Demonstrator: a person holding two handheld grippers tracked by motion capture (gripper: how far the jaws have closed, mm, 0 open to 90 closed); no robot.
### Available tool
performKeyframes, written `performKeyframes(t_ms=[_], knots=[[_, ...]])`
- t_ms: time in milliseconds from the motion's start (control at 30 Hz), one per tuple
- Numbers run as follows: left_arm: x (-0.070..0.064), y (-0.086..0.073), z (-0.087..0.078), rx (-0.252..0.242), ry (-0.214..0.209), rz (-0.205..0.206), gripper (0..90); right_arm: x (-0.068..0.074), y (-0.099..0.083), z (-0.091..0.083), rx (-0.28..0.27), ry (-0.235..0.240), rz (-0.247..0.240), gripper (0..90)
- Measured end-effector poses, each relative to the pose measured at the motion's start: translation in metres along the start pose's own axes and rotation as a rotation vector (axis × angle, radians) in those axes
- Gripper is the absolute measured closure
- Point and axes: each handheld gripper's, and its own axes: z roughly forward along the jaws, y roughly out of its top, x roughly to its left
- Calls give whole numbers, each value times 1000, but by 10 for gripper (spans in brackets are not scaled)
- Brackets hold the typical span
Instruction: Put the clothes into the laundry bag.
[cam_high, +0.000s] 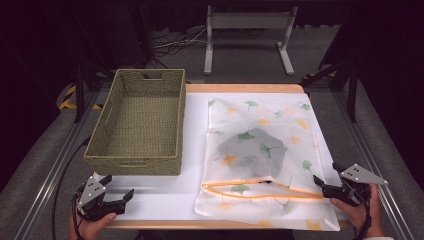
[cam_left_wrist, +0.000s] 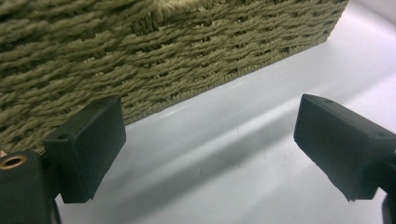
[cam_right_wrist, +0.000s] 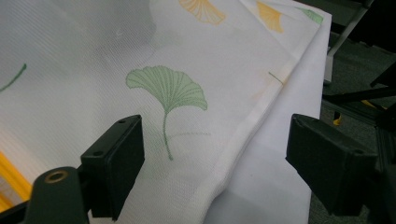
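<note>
A thin white bag (cam_high: 262, 165) with green and yellow leaf pictures lies flat on the right half of the white table (cam_high: 165, 200). Something dark grey (cam_high: 252, 147) sits inside it and shows through the cloth. An orange zipper line (cam_high: 260, 190) runs across the bag near the person's side, and it gapes a little in the middle. The right gripper (cam_high: 327, 187) is at the bag's near right corner, low over the edge. Its jaws are wide apart and hold nothing. In the right gripper view, one jaw hangs over the bag beside a green leaf (cam_right_wrist: 170, 91) and the other jaw hangs past the bag's edge, over the bare white table. A green woven basket (cam_high: 137, 125) stands on the left half of the table, just beside the bag. The left gripper (cam_high: 117, 192) is in front of the basket's near wall, close to it. Its jaws are wide apart too, and nothing is between them.
</note>
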Motion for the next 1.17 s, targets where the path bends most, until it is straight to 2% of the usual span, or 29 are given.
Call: performKeyframes(t_ms=[100, 500, 1167], knots=[[0, 0, 1, 6, 0, 2, 97, 1, -1, 1, 12, -3, -19, 207], [-2, 2, 2, 10, 11, 20, 97, 3, -1, 0, 13, 1, -18, 216], [-1, 5, 7, 13, 7, 18, 97, 4, -2, -4, 15, -3, -21, 245]])
